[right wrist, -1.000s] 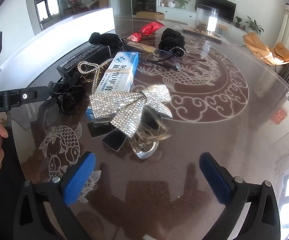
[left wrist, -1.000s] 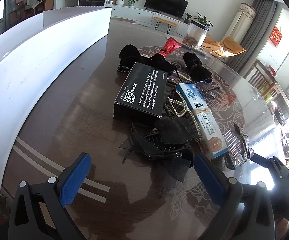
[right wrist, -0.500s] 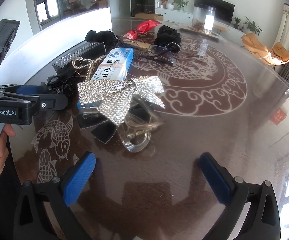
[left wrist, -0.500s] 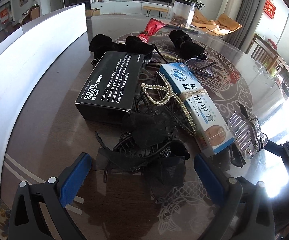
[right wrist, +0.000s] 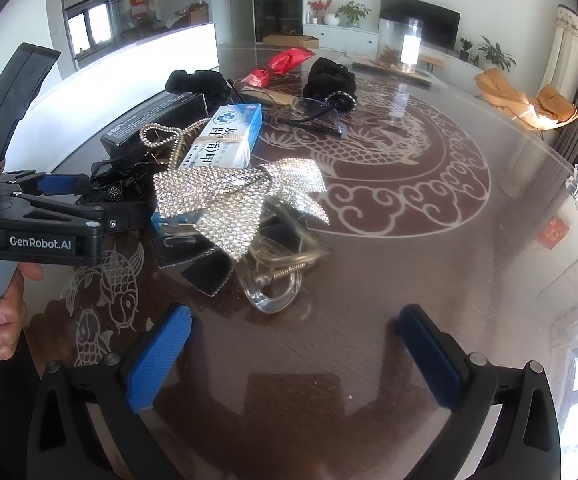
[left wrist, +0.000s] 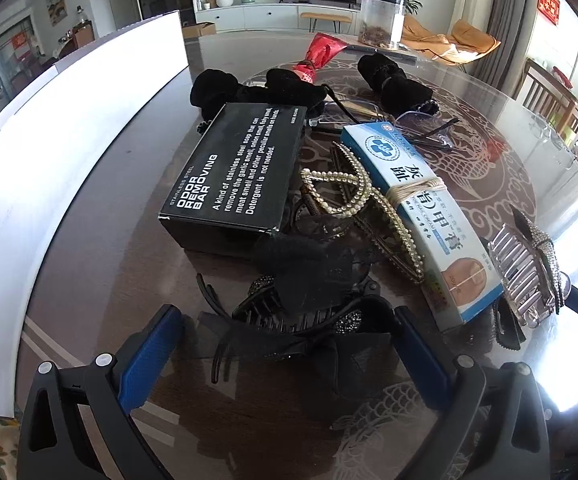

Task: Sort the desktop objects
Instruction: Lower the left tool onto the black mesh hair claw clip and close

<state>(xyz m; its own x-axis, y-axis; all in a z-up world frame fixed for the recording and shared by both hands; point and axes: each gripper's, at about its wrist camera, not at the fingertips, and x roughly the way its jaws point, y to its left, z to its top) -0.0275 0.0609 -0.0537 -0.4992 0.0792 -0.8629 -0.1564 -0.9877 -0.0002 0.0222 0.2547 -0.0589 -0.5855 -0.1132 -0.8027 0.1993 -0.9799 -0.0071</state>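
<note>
Clearly tangle risk: black hair claw [left wrist: 289, 320] lies under black mesh bow [left wrist: 309, 268], touching pearl clip [left wrist: 353, 200]; lifting claw could drag bow, clip, maybe nudge blue box [left wrist: 421, 216] or black box [left wrist: 237, 168]. Glossy counter [left wrist: 109, 248] lets claw slide off blue pads. Left tongs [left wrist: 285, 344] wide open, empty, straddling claw, claw between fingers. Right tongs [right wrist: 295, 354] wide open, empty, over bare counter; rhinestone bow clip [right wrist: 233, 196] just ahead, near, not between fingers. Pile sits mid-counter.
</note>
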